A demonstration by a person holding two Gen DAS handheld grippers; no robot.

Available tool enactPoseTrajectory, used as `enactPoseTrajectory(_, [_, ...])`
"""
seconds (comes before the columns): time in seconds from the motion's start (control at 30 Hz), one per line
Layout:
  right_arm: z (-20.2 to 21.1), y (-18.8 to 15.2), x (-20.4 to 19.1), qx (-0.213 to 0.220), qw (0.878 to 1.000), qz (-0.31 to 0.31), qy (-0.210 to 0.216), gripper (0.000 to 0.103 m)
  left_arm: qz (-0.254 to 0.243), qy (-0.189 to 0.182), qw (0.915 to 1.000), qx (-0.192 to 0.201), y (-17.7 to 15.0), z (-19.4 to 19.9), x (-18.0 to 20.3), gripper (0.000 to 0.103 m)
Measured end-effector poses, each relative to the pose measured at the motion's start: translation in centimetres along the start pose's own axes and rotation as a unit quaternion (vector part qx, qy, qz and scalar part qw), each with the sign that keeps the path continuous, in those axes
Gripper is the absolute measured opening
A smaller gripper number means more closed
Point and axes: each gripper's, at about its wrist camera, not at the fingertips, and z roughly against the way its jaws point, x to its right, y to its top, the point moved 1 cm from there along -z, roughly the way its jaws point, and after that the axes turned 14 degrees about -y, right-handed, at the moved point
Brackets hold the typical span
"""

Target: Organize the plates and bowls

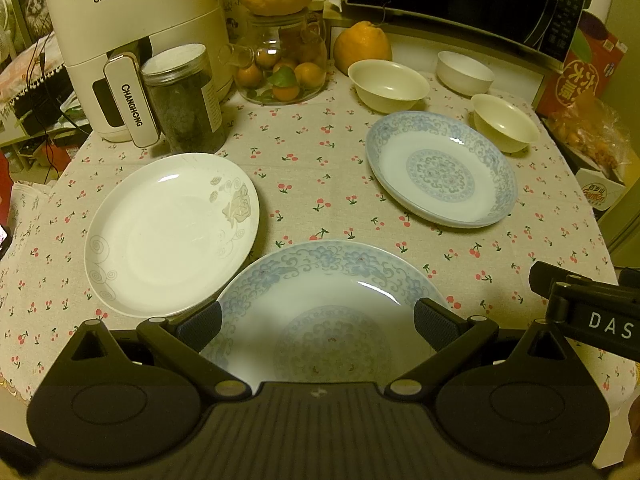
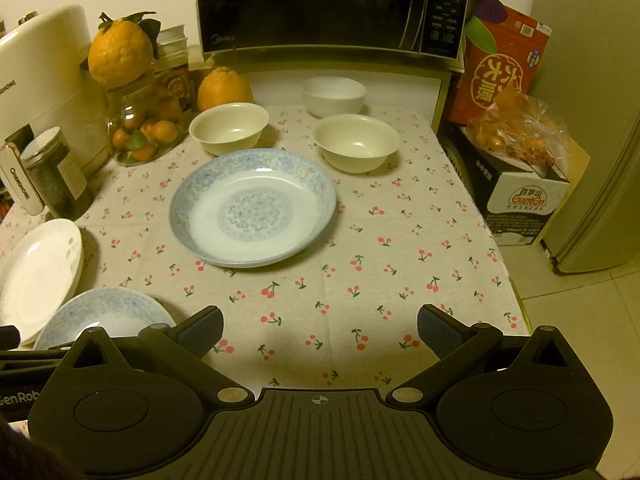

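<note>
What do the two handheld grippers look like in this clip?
Both grippers, left and right, are matte black, with a ribbed centre plate, two rounded side housings, silver pivot pins and dark blue textured fingertips. The right one's side bar carries white lettering. No cables or sleeves show.

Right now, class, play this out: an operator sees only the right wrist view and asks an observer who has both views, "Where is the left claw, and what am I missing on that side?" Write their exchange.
Observer: The left claw is open, its jaws standing wide to either side of the near blue plate.
Operator: My view cuts off the white plate. Is it plain?
Observer: No. The white plate has a pale rose printed near its rim and grey swirls opposite.
Operator: Anything behind the appliance?
Observer: A framed picture stands behind the white appliance, at the far left.
</note>
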Motion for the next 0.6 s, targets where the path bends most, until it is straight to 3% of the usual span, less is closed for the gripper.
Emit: enactPoseTrajectory(0.6, [-0.06,-0.11,-0.03,0.0,1.0,0.001,-0.002,0.103,0.001,0.0,1.0,0.0,-0.09,-0.05,0.07,0.103])
